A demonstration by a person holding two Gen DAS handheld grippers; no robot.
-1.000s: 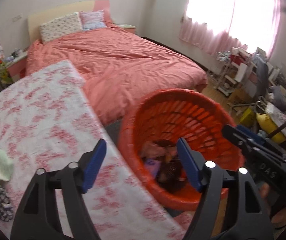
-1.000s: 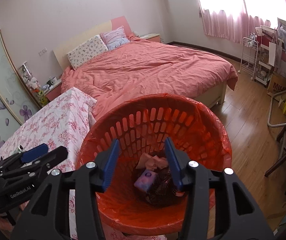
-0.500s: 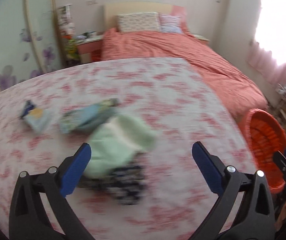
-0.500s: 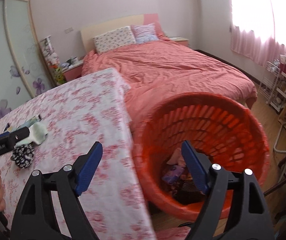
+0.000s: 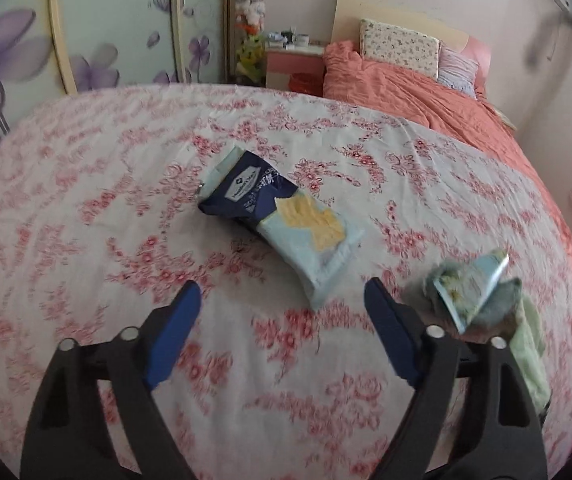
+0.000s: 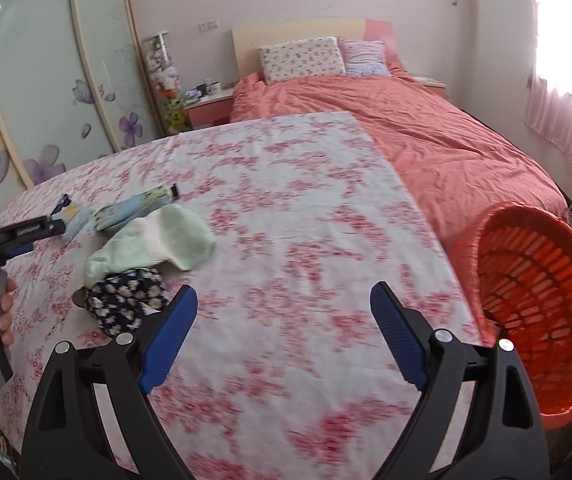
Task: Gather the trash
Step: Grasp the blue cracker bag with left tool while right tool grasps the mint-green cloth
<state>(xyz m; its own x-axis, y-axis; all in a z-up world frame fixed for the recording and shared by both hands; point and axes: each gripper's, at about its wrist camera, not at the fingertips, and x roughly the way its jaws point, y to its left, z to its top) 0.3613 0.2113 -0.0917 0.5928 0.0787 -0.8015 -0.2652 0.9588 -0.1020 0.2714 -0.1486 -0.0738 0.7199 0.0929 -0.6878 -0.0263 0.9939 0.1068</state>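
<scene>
The trash here is a dark blue and pale blue snack wrapper (image 5: 286, 220) with a yellow patch on it, and it's lying flat on the table with the pink-flowered cloth (image 5: 86, 184), out toward the middle in the left wrist view. The left gripper (image 5: 282, 312) is hovering just short of it with the jaws spread wide, nothing between the blue pads, not touching the wrapper or the cloth as far as I can tell.

Off to the right of that gripper there's a second crumpled wrapper (image 5: 469, 284), light blue with flowers on it, sitting on top of a pale green cloth (image 5: 525, 344). In the right wrist view that same green cloth (image 6: 158, 240) is lying against a dark floral fabric bundle (image 6: 126, 300), with the wrappers just beyond it.

The right gripper (image 6: 284, 320) is also gaping open and holding nothing, hanging over a bare stretch of the tablecloth. The orange trash basket (image 6: 541, 280) is standing off the right edge of the table, down beside the bed with the salmon cover (image 6: 425, 128). Can't see what's in the basket from here, just the slatted wall and the orange liner.
</scene>
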